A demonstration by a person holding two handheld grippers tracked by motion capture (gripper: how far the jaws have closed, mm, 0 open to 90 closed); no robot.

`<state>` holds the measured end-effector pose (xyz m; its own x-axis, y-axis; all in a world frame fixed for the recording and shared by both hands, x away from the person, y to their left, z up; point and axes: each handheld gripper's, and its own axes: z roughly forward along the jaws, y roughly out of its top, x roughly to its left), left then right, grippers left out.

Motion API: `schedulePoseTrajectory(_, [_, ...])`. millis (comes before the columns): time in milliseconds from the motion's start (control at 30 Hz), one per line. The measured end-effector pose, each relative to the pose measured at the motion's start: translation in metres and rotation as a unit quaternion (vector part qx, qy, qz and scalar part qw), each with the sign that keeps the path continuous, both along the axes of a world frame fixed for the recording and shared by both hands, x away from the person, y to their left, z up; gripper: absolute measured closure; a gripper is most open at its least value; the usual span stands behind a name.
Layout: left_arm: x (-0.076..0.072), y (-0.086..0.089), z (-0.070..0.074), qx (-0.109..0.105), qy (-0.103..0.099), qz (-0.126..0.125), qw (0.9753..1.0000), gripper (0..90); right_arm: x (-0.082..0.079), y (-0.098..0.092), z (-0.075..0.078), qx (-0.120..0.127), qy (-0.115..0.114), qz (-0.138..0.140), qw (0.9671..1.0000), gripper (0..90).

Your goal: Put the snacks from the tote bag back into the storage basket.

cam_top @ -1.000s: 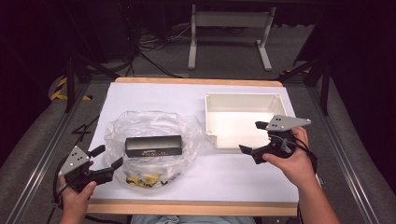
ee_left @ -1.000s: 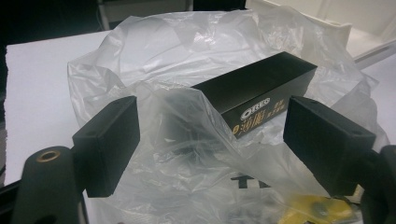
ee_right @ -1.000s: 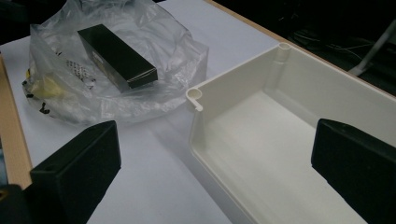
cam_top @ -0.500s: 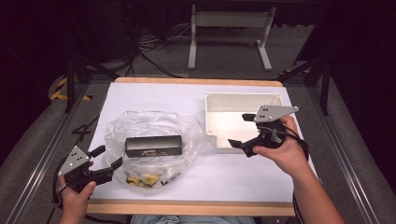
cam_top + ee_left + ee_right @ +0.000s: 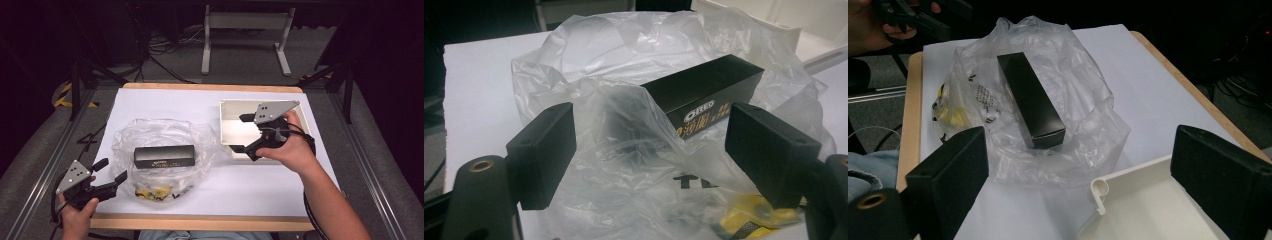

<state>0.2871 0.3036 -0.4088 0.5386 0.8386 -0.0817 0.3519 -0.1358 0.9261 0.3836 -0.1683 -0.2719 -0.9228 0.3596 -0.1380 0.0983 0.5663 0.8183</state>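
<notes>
Our left gripper (image 5: pixel 111 171) gaping near the plastic bag (image 5: pixel 162 159), our right gripper (image 5: pixel 242 134) gaping over the white tray (image 5: pixel 226 131), both empty.

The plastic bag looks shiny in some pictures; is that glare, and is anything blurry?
Left gripper view: the clear plastic bag catches soft white glare on its creases, and the near black fingers are slightly soft. Right gripper view: the black box is sharp and the bag duller. High view: the table is evenly lit, its surroundings dark.
</notes>
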Motion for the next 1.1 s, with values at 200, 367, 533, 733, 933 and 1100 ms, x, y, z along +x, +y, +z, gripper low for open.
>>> schedulePoseTrajectory(200, [0.0,0.0,0.0,0.001,0.0,0.001,1.0,21.5,0.009,0.014,0.003,-0.007,-0.008,0.003,0.9999,13.1])
schedulePoseTrajectory(367, [0.001,0.001,0.001,-0.001,-0.003,0.004,1.0,21.5,0.018,0.028,0.005,-0.044,-0.01,0.019,0.9988,20.2])
schedulePoseTrajectory(533, [0.002,0.0,0.0,-0.001,-0.003,0.003,1.0,21.4,0.023,0.042,0.004,-0.046,-0.012,0.036,0.9982,26.2])
schedulePoseTrajectory(733, [0.003,0.001,0.0,-0.003,-0.005,0.004,1.0,20.9,0.028,0.062,-0.001,-0.052,-0.019,0.071,0.9959,27.9])
schedulePoseTrajectory(933, [0.004,0.001,0.001,-0.01,-0.004,0.005,0.9999,20.7,0.031,0.078,-0.008,-0.029,0.005,0.095,0.995,29.1])
schedulePoseTrajectory(1100, [0.005,0.0,0.001,-0.011,-0.005,0.002,0.9999,20.7,0.035,0.092,-0.017,-0.029,0.002,0.097,0.9948,30.5])
